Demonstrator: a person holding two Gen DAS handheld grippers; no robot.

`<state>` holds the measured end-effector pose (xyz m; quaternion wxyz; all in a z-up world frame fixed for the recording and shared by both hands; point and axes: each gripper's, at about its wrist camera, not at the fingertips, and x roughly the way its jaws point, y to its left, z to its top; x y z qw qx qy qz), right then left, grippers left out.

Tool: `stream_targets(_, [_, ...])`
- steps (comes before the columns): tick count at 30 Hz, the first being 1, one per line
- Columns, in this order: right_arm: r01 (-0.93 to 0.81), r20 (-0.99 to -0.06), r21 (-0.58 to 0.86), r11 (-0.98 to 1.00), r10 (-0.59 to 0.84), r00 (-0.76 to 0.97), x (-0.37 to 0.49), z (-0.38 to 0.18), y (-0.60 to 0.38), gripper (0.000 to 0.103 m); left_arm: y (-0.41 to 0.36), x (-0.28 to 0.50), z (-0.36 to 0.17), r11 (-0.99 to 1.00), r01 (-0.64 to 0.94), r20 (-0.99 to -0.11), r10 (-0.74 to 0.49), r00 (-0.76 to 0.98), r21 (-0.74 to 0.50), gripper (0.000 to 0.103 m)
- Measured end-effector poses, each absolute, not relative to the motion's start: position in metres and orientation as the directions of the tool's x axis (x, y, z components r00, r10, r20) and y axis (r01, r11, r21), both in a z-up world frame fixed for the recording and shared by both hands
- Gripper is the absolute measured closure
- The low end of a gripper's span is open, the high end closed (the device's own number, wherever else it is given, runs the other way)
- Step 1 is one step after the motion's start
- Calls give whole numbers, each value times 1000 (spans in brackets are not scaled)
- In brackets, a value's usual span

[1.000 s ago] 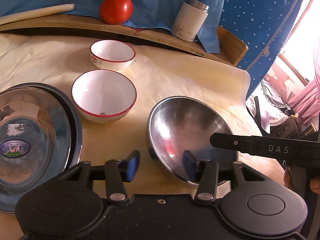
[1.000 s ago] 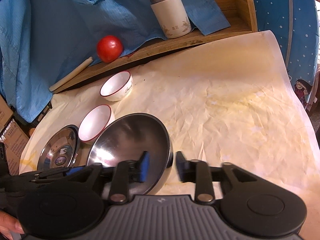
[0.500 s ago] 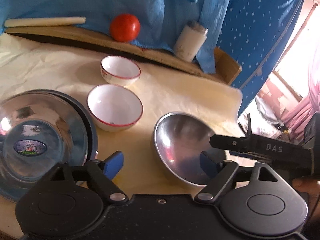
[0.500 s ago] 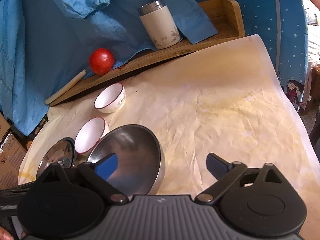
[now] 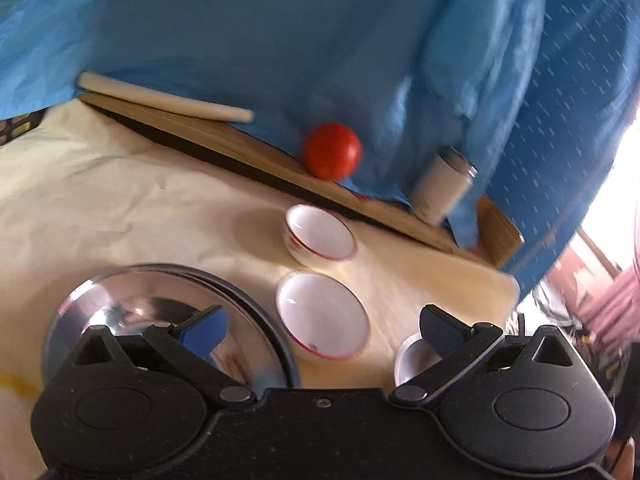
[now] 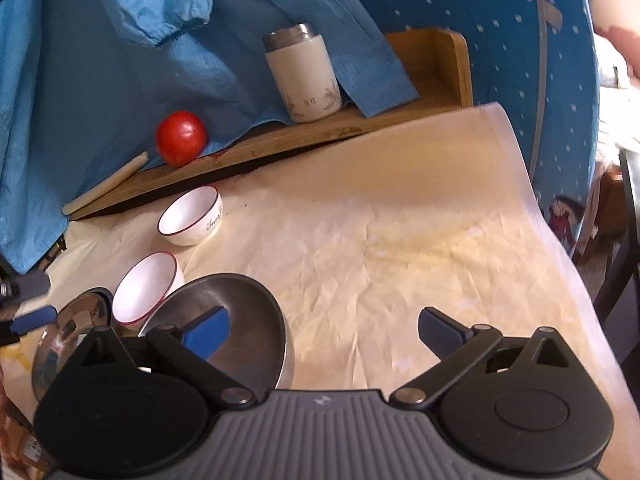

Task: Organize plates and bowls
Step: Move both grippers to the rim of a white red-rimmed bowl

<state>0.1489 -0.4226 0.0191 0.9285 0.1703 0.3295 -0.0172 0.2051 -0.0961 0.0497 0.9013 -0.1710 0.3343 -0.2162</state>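
Note:
A steel bowl rests on the paper-covered table. My right gripper is opening, its left pad over the bowl's inside and the near rim between the jaws, untouched. My left gripper is also opening, with nothing between its pads. Beyond it sit the near red-rimmed white bowl and the far white bowl. Stacked steel plates lie under its left finger. Only a sliver of the steel bowl shows behind its right finger. The right wrist view shows both white bowls.
A wooden board along the table's back carries a tomato, a white cup and a rolling pin. Blue cloth hangs behind. The table's right edge drops off to the floor.
Both grippers opened wide and let go of the steel bowl, which stands on the table. The left gripper drew away to the left and up; the right stayed put.

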Motion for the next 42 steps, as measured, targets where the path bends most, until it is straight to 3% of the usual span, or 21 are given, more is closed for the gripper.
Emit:
stream_targets(5, [104, -597, 271, 957, 83, 798, 154, 26, -414, 0, -71, 228, 44, 720, 273, -444, -634, 633, -639, 1])
stream_targets(9, [75, -584, 261, 962, 96, 806, 162, 33, -408, 0, -64, 239, 48, 676, 289, -399, -668, 627, -677, 1])
stream_targets(15, [11, -568, 241, 970, 132, 813, 177, 44, -395, 0, -75, 259, 48, 730, 317, -490, -656, 574, -605, 1])
stream_targets(24, [-145, -582, 104, 984, 178, 793, 205, 54, -358, 0, -96, 295, 62, 872, 398, -613, -485, 624, -285, 1])
stream_targets(28, [-184, -619, 79, 980, 193, 761, 225, 53, -349, 0, -98, 306, 57, 852, 435, -640, -512, 573, -292, 1])
stream_targets(34, [-207, -702, 230, 951, 309, 641, 258, 52, -350, 0, -109, 315, 45, 846, 472, -697, -494, 520, -248, 1])
stream_targets(39, [-212, -743, 219, 952, 303, 596, 273, 48, -340, 1, -117, 322, 36, 843, 494, -742, -469, 480, -213, 1])
stream_targets(42, [-216, -767, 187, 958, 280, 578, 279, 45, -333, 10, -120, 325, 32, 835, 509, -749, -472, 465, -211, 4])
